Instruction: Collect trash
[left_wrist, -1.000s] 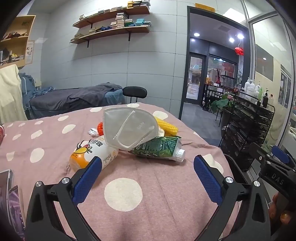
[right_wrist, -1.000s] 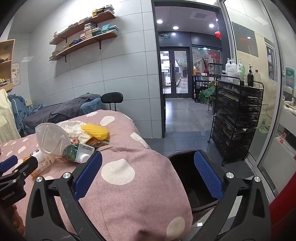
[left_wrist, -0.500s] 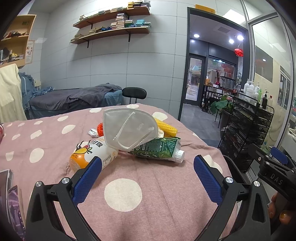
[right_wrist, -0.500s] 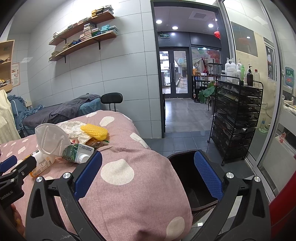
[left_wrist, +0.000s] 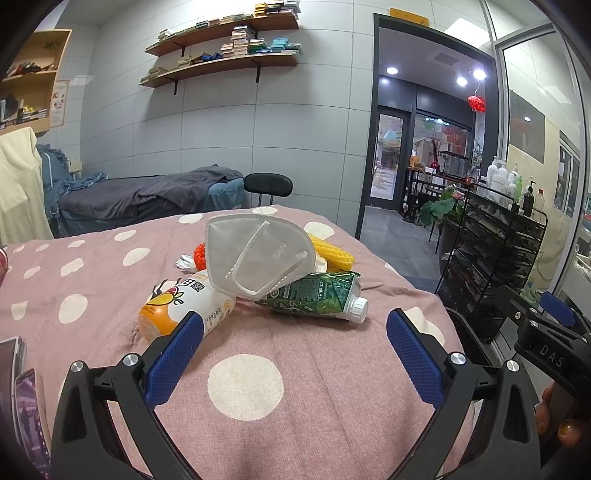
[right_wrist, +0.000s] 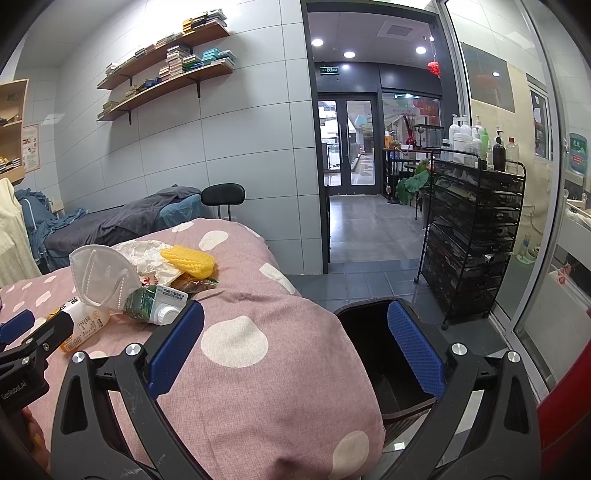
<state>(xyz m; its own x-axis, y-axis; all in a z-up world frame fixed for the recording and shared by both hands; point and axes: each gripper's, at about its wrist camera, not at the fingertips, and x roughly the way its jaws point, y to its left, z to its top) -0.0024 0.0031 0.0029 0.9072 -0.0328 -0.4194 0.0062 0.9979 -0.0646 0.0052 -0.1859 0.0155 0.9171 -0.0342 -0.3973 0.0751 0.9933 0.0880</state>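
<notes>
A pile of trash lies on the pink polka-dot bedspread (left_wrist: 110, 280): a white face mask (left_wrist: 255, 254) on top, a green carton (left_wrist: 317, 295) with a white cap, an orange-and-white drink bottle (left_wrist: 177, 306), a yellow corn-shaped piece (left_wrist: 332, 251) and crumpled paper (right_wrist: 147, 254). My left gripper (left_wrist: 295, 343) is open, just short of the pile with nothing between its fingers. My right gripper (right_wrist: 295, 339) is open and empty over the bed's right edge, beside a dark trash bin (right_wrist: 376, 354) on the floor.
A black wire rack (right_wrist: 476, 236) with bottles stands to the right by a glass wall. A phone (left_wrist: 11, 354) lies at the bed's left edge. Behind are another bed (left_wrist: 140, 195), a black chair (left_wrist: 267, 184), wall shelves and an open doorway.
Both views have shifted only slightly; the grippers stay open and the trash pile has not moved.
</notes>
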